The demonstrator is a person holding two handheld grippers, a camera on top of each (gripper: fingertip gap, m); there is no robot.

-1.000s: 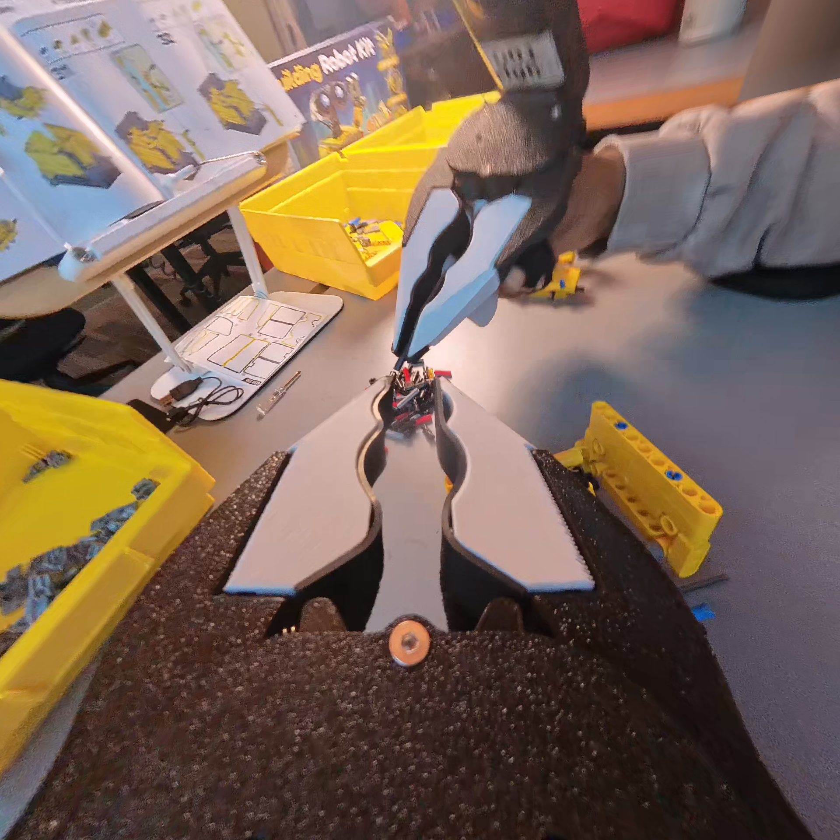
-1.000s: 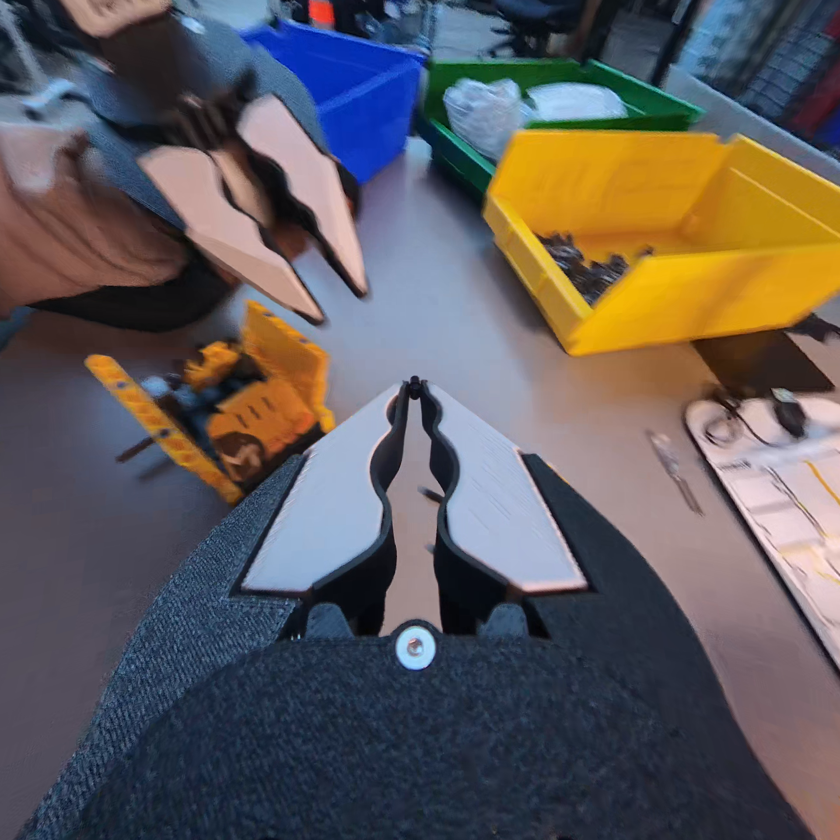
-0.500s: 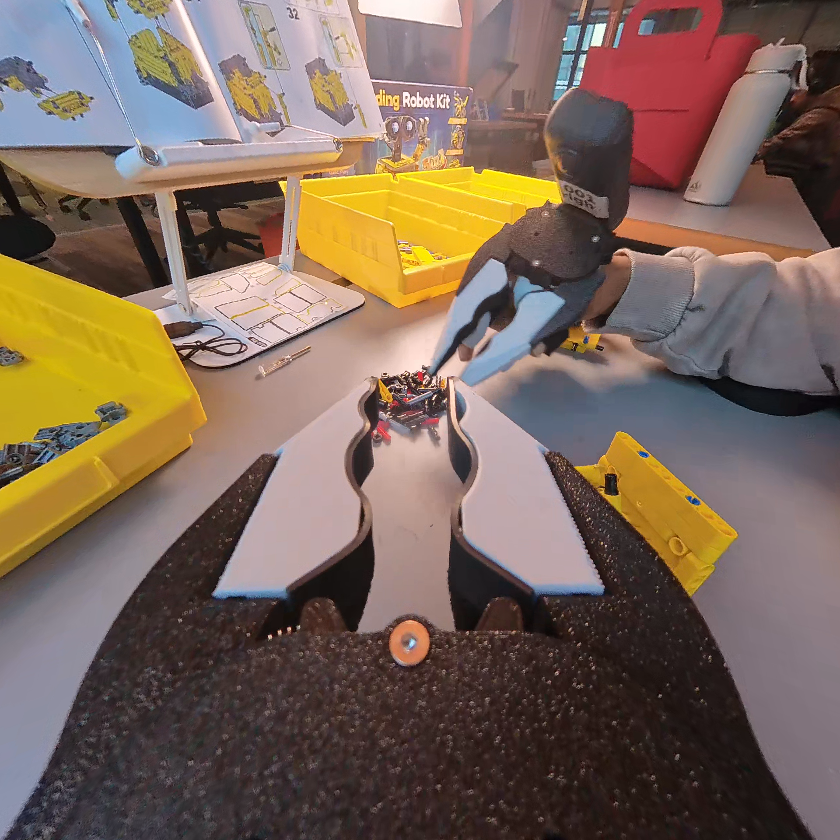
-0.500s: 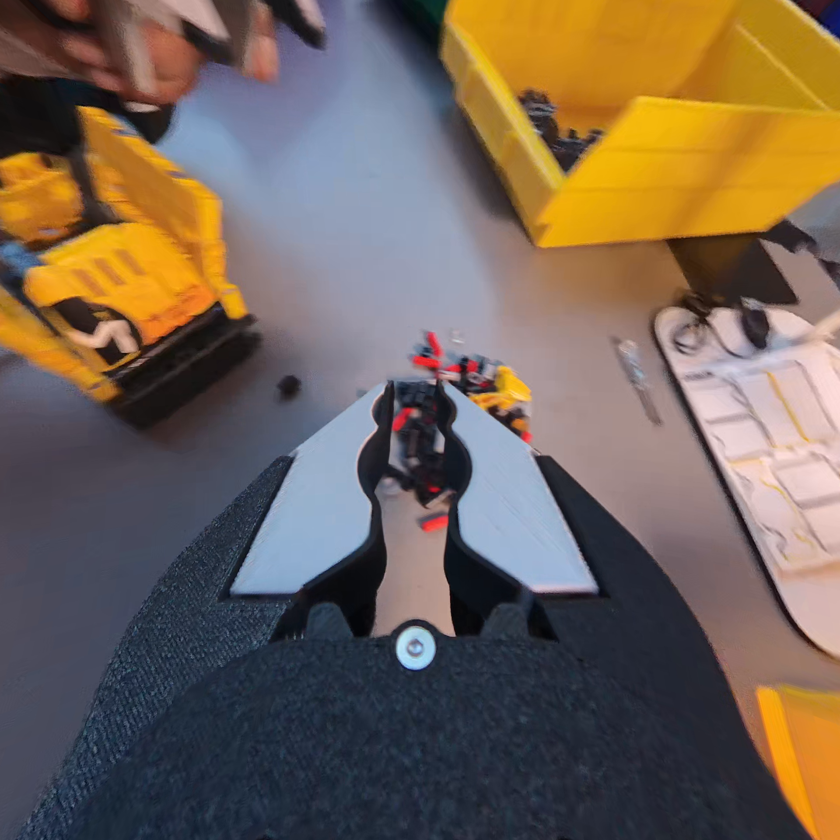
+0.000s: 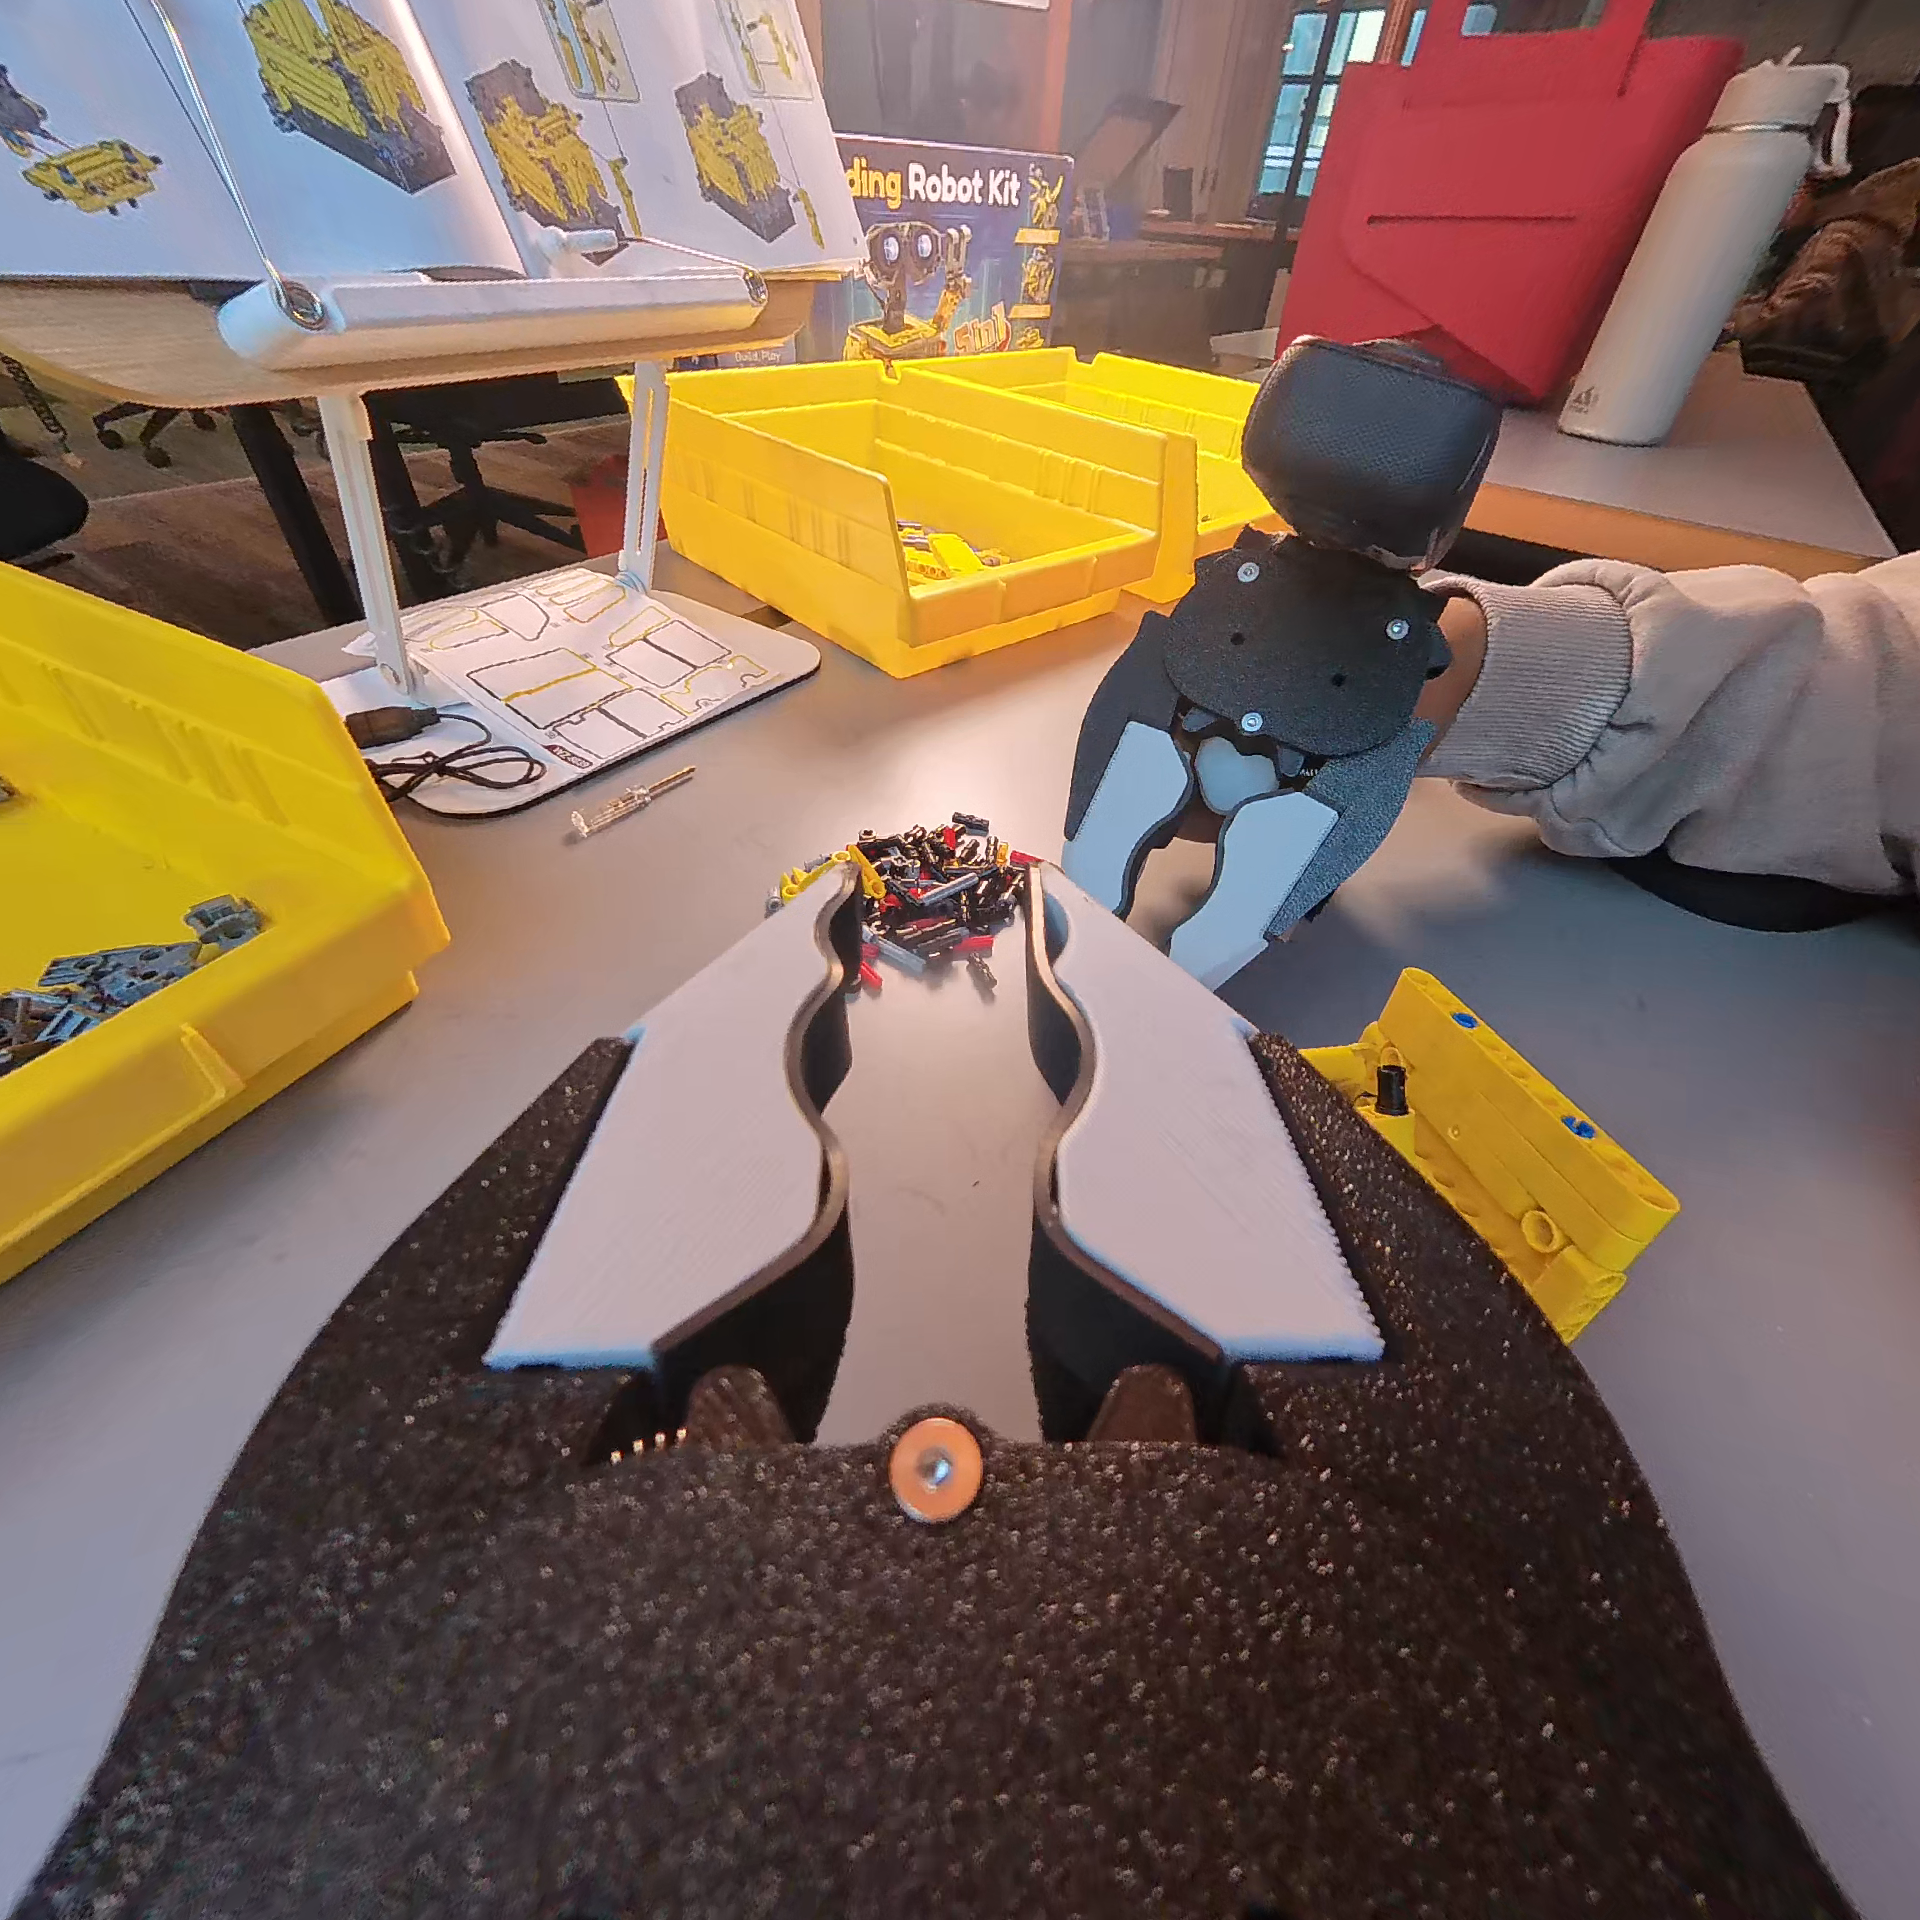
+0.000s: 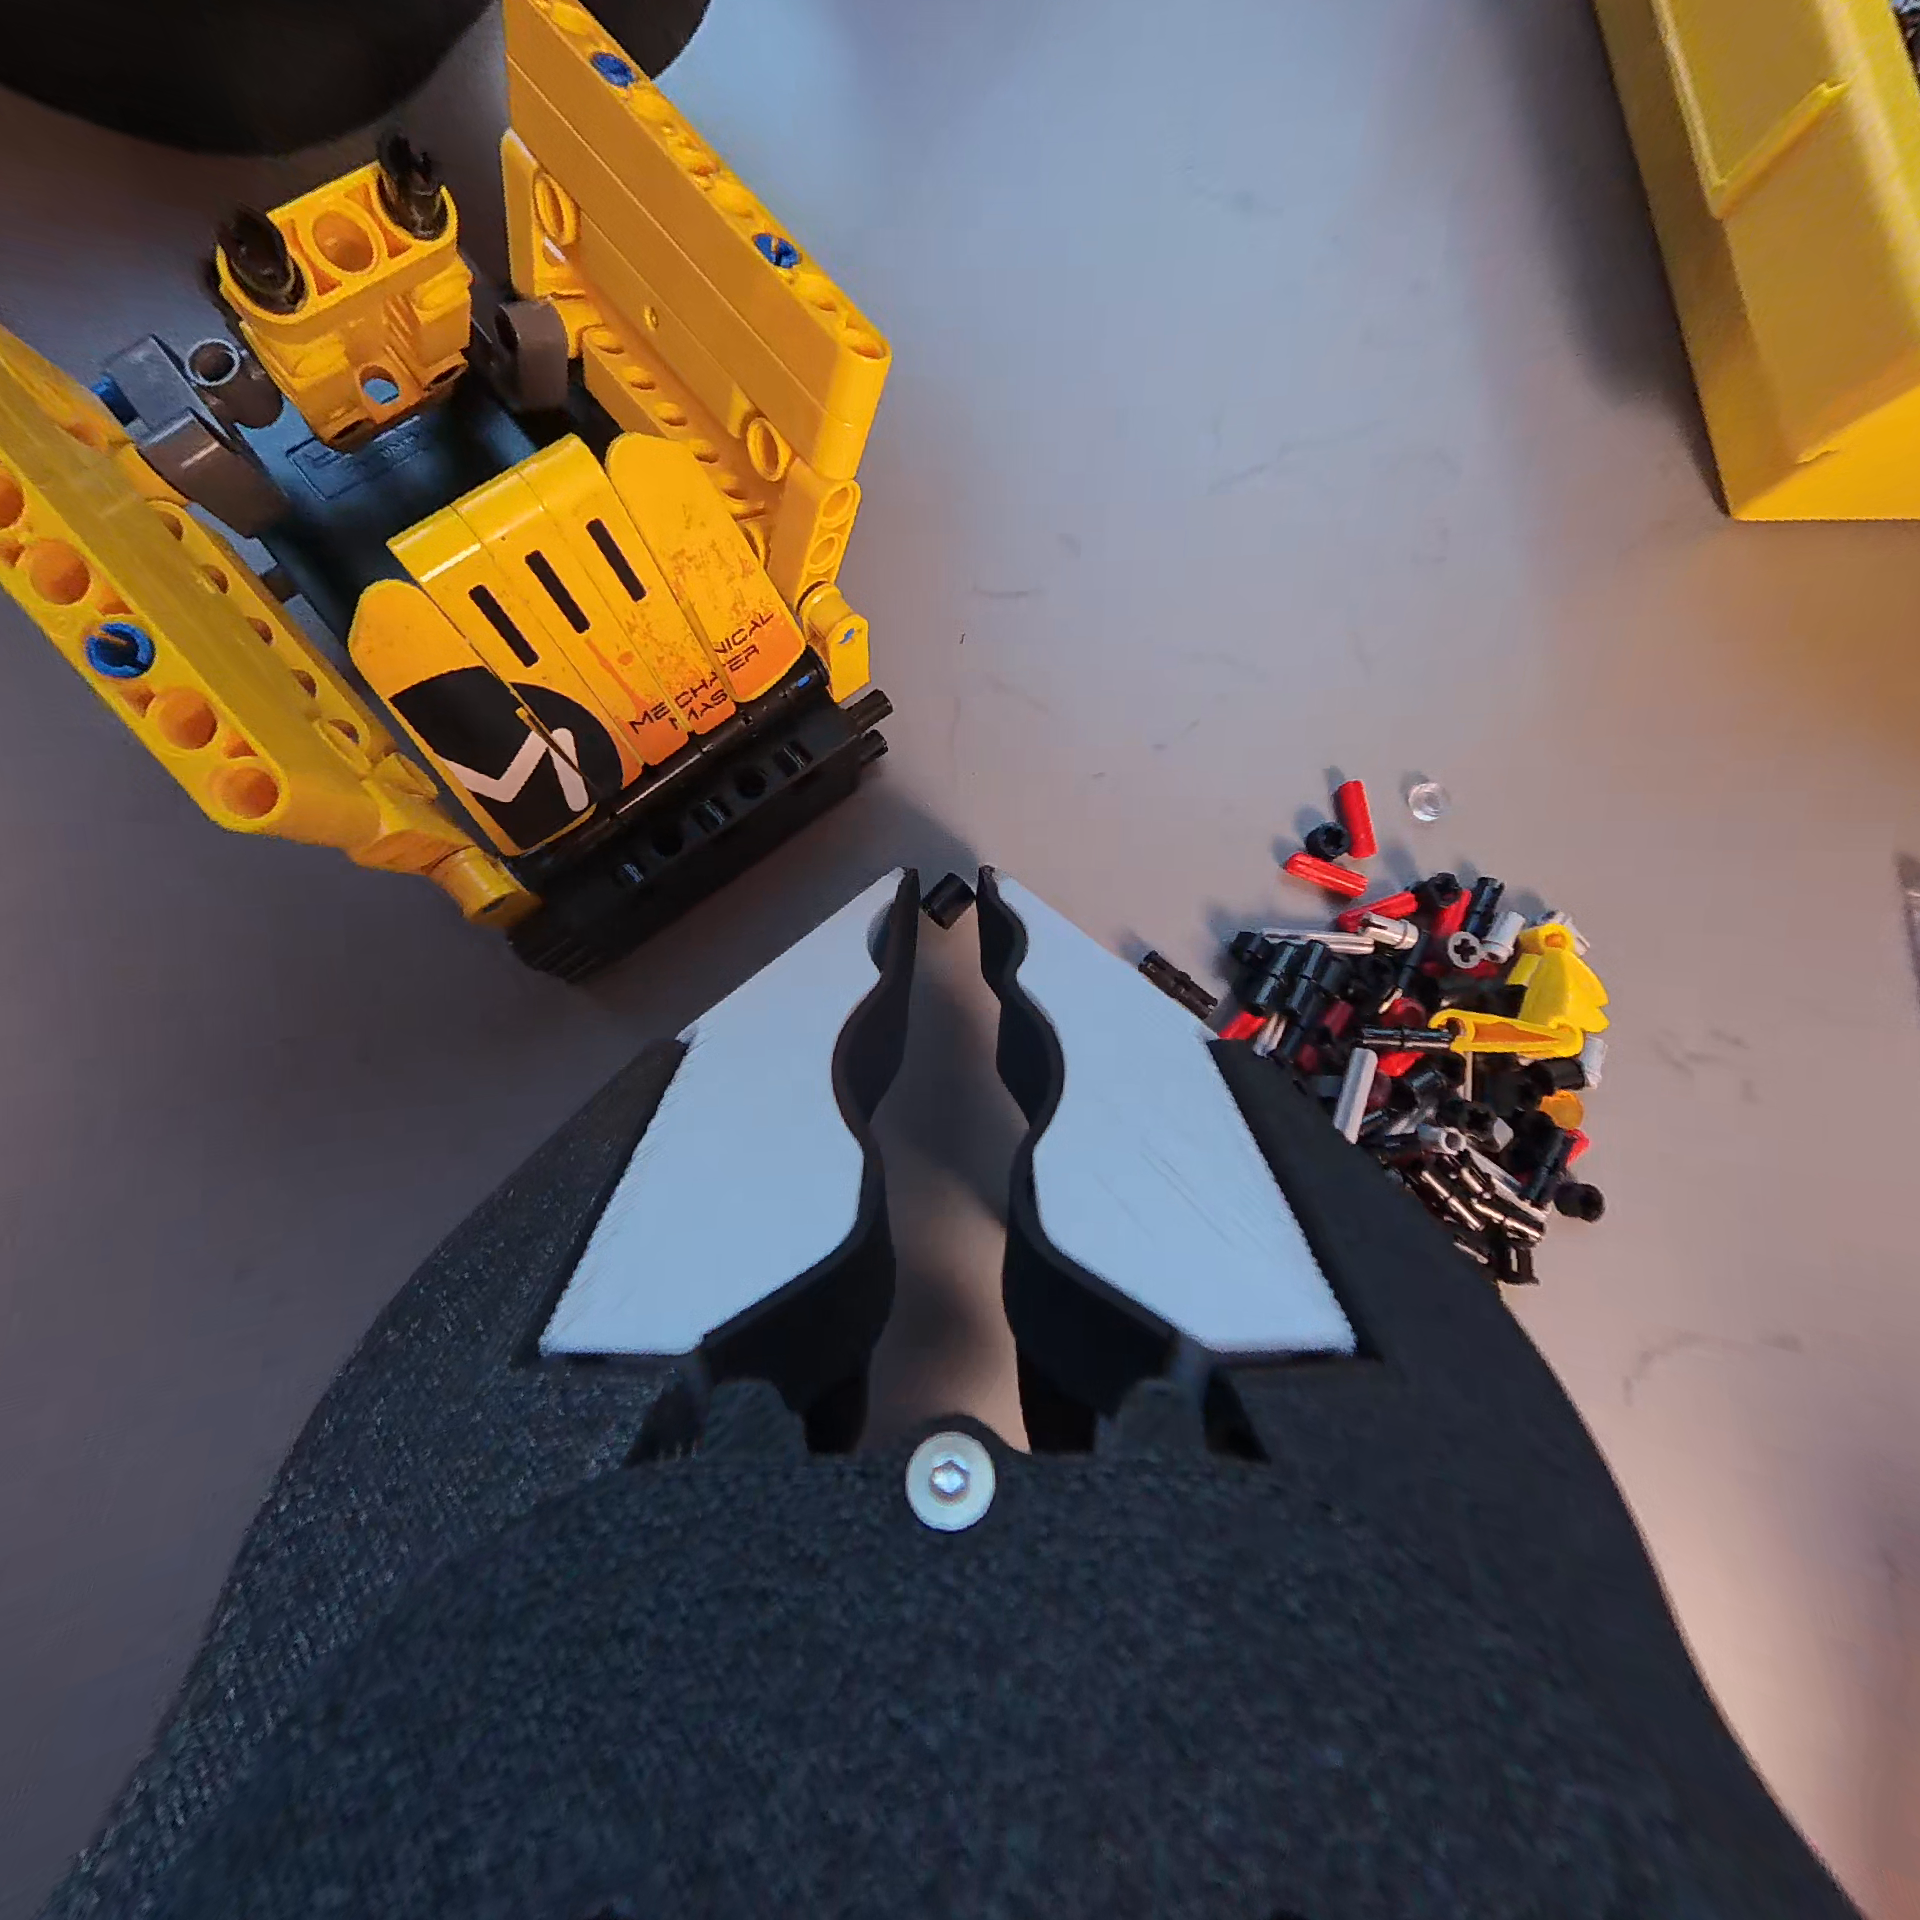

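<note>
- Two grippers were over my grey counter [image 5: 540,997], near a heap of small pins [image 5: 930,894] in black, red, grey and yellow that lay loose on the surface.
- My left gripper [image 5: 940,883] had its fingers spread wide with nothing between them; their tips reached the near edge of the heap.
- My right gripper [image 6: 948,885] pointed down at the counter, its fingers slightly apart around a small black bush [image 6: 945,896]; I could not tell whether the pads touched it.
- That bush sat between the heap, to its right in the right wrist view, and a part-built yellow and black brick model [image 6: 499,561] to its left.
- A yellow bin [image 5: 177,914] at my left held a few grey pieces [image 5: 114,977] on its floor.
- A second yellow bin [image 5: 914,509], beyond the heap, held a few yellow pieces [image 5: 945,556] near its front wall; another yellow bin [image 5: 1174,416] stood just behind it, its contents hidden from me.
- An instruction booklet [image 5: 395,125] rested on a white stand [image 5: 488,312] whose base [image 5: 603,675] sat on the counter, with a black cable [image 5: 457,764] and a small clear tool [image 5: 629,810] beside it.
- Farther back stood a printed kit box [image 5: 956,249], a red bag [image 5: 1496,187] and a white bottle [image 5: 1704,249].
</note>
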